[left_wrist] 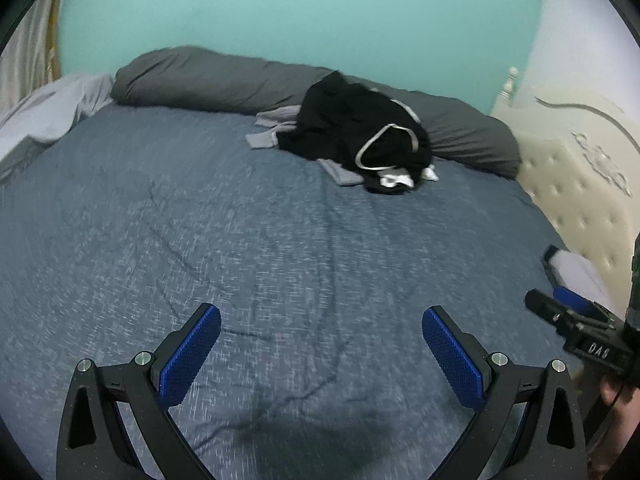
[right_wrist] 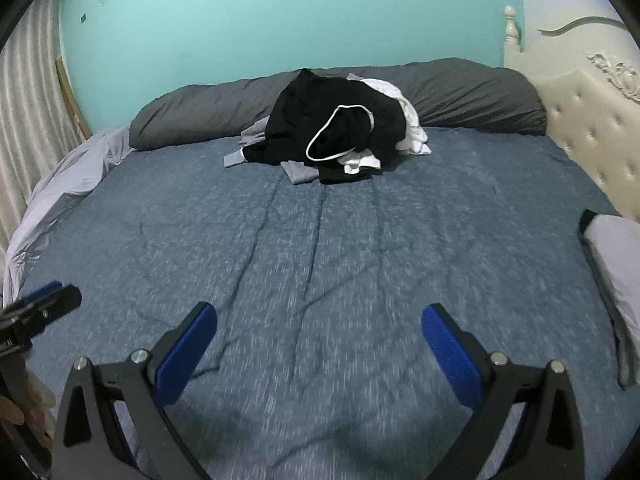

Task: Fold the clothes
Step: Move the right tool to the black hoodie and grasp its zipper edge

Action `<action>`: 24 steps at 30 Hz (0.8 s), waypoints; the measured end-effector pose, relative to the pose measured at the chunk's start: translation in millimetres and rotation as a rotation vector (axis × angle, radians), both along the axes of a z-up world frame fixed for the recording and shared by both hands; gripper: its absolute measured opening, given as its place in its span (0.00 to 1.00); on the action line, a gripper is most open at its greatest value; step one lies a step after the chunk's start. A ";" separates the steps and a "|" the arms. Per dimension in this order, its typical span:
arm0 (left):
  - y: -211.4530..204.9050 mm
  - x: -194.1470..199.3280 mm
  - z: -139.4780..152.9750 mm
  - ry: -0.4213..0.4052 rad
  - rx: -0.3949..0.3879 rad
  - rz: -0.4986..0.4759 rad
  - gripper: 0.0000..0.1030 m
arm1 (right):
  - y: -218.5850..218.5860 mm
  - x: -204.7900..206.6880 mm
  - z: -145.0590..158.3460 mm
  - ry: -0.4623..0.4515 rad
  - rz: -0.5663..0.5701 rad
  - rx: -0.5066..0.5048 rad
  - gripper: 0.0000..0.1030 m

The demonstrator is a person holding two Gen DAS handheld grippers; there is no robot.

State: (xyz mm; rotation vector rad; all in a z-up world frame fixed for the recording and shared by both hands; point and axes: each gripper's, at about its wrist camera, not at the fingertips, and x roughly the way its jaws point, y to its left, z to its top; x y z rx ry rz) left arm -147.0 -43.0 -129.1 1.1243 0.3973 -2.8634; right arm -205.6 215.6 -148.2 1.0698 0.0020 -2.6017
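A heap of unfolded clothes (left_wrist: 352, 132) (right_wrist: 332, 132) lies at the far side of the bed, against the grey bolster. Its top piece is black with white trim; grey and white pieces stick out from under it. A folded grey garment (right_wrist: 616, 256) (left_wrist: 576, 272) rests at the bed's right edge. My left gripper (left_wrist: 322, 320) hangs open over the blue bedspread, nothing between its blue pads. My right gripper (right_wrist: 320, 318) is open too, empty, low over the near bedspread. In the left wrist view the right gripper shows at the right edge, and in the right wrist view the left gripper shows at the left edge.
A blue bedspread (left_wrist: 240, 240) (right_wrist: 360, 240) covers the bed. A long grey bolster (left_wrist: 200, 80) (right_wrist: 460, 88) lies along the teal wall. A cream tufted headboard (left_wrist: 568, 184) (right_wrist: 592, 136) stands at the right. A rumpled pale sheet (left_wrist: 44, 116) (right_wrist: 60, 184) and curtain sit at the left.
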 end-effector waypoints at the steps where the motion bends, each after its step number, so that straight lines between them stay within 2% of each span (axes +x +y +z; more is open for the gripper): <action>1: -4.6 -6.2 -6.6 -0.004 0.007 0.012 0.99 | -2.8 -11.4 -3.6 0.001 0.006 0.002 1.00; 8: -29.9 -44.7 -50.4 -0.013 0.051 0.071 1.00 | -16.9 -98.5 -27.8 0.009 0.013 0.016 1.00; 15: -47.2 -73.3 -77.7 -0.012 0.085 0.095 1.00 | -32.3 -177.1 -52.0 -0.003 0.040 0.000 1.00; 19: -57.0 -80.9 -89.5 -0.003 0.089 0.123 0.99 | -41.5 -220.4 -66.2 -0.032 0.037 -0.014 1.00; 24: -65.5 -82.9 -106.3 -0.022 0.095 0.136 1.00 | -56.4 -270.3 -75.2 -0.011 0.057 0.007 1.00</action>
